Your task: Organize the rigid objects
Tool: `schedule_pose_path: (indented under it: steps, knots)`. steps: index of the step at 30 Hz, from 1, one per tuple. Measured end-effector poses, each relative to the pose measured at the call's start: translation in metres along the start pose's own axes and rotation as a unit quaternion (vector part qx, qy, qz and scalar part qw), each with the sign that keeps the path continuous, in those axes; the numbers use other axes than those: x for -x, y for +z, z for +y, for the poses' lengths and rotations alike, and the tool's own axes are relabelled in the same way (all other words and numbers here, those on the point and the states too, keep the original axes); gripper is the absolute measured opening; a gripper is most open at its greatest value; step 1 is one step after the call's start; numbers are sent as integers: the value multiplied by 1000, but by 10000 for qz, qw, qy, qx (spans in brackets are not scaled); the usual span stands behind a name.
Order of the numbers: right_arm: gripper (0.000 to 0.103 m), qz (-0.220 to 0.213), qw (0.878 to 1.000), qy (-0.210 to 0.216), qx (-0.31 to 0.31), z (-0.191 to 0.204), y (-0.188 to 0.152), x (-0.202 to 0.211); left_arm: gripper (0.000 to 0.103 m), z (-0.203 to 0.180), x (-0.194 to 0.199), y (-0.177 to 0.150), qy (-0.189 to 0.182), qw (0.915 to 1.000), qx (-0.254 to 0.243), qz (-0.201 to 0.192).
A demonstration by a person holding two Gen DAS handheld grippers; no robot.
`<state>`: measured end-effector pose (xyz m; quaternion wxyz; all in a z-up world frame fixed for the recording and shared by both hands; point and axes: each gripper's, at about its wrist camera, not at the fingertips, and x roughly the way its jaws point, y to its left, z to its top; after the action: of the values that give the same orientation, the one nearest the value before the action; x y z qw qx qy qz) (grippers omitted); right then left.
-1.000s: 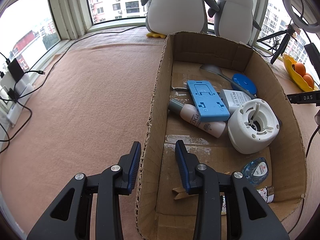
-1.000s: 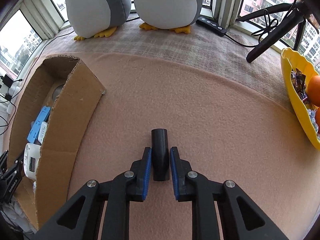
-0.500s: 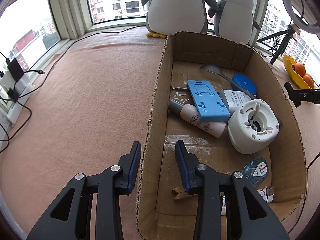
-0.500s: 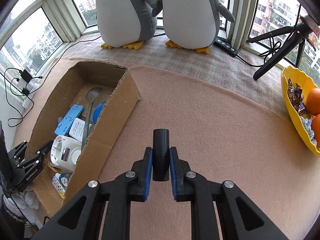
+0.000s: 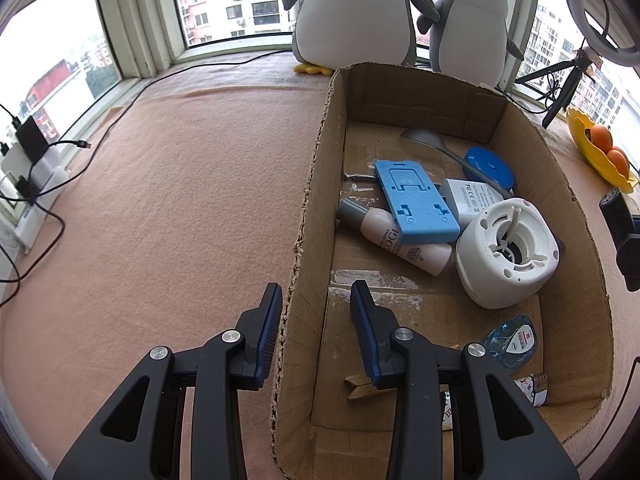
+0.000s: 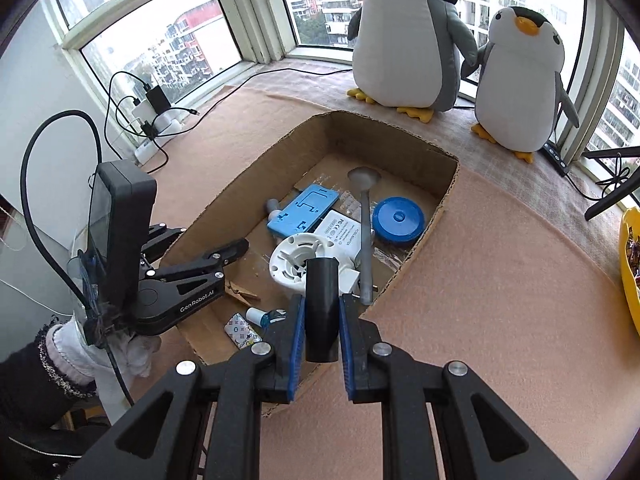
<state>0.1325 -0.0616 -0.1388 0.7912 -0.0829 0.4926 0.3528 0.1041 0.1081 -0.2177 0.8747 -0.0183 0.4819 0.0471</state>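
Observation:
The open cardboard box lies on the pink carpet. It holds a blue phone stand, a white round device, a small bottle, a blue lid, a grey spoon and a white adapter. My left gripper straddles the box's left wall: the left pad lies against the outside, the right pad stands clear inside. My right gripper is shut on a black tube, raised over the near corner of the box. The left view catches the black tube at its right edge.
Two plush penguins sit by the windows behind the box. A yellow bowl with oranges and a tripod stand to the right. Chargers and cables lie at the left edge. A gloved hand holds the left gripper.
My right gripper rose off the carpet with the black tube and swung left until it hangs over the box. The left gripper and the box kept still.

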Motion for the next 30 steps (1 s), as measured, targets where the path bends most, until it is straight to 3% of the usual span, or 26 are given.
schedule_pose_path:
  steps: [11,24,30]
  knots:
    - [15,28,9999,65,101,21,-3,-11,36,0,0,-1,4,10000,-2,6]
    - [45,-340,9987,-248,-273,9,-12,18,35,-3,5,0,42,10000,-35,52]
    - [55,-518,9957,-536,-556,-2,-18,37,51,-9,22,1,186,9993,-270,-151]
